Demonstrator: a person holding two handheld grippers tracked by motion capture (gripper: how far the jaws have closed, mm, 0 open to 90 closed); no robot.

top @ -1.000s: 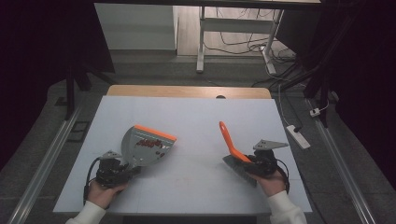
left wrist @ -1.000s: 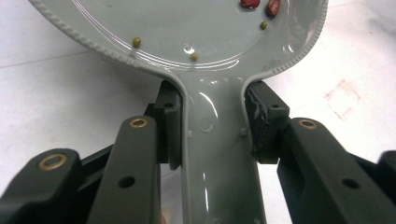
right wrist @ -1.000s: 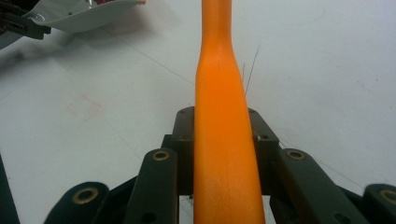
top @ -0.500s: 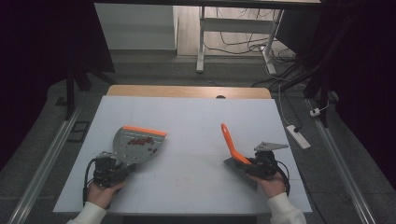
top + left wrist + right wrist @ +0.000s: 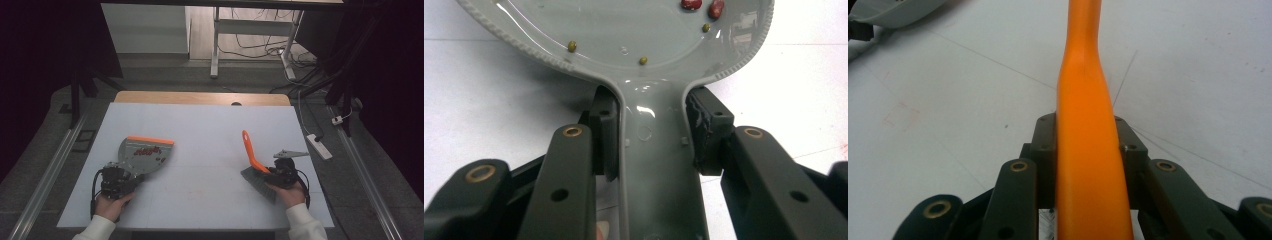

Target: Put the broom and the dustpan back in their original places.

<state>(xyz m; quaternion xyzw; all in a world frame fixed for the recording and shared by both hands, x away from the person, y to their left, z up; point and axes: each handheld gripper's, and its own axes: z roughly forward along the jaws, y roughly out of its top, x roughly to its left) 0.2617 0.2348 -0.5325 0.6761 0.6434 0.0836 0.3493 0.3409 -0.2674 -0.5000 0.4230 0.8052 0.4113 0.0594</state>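
A grey dustpan (image 5: 145, 152) with an orange lip lies low over the left of the white table (image 5: 210, 125). My left gripper (image 5: 131, 175) is shut on its handle. In the left gripper view the pads clamp the dustpan's handle (image 5: 654, 150) at my left gripper (image 5: 654, 135), and a few red and green beans (image 5: 689, 4) lie in the pan. On the right, my right gripper (image 5: 267, 174) holds a brush (image 5: 248, 150) whose orange handle points up and away. Its jaws have just been opening slightly around the brush handle (image 5: 1088, 125), and my right gripper (image 5: 1087, 135) still touches it.
A wooden strip (image 5: 200, 97) borders the table's far edge. A white power strip (image 5: 318, 146) lies on the floor to the right, past a metal rail (image 5: 365, 170). The dustpan's edge (image 5: 893, 10) shows at the top left of the right gripper view.
The dustpan has swung to the left and settled flatter, its orange lip now facing away from me. The brush has hardly moved.
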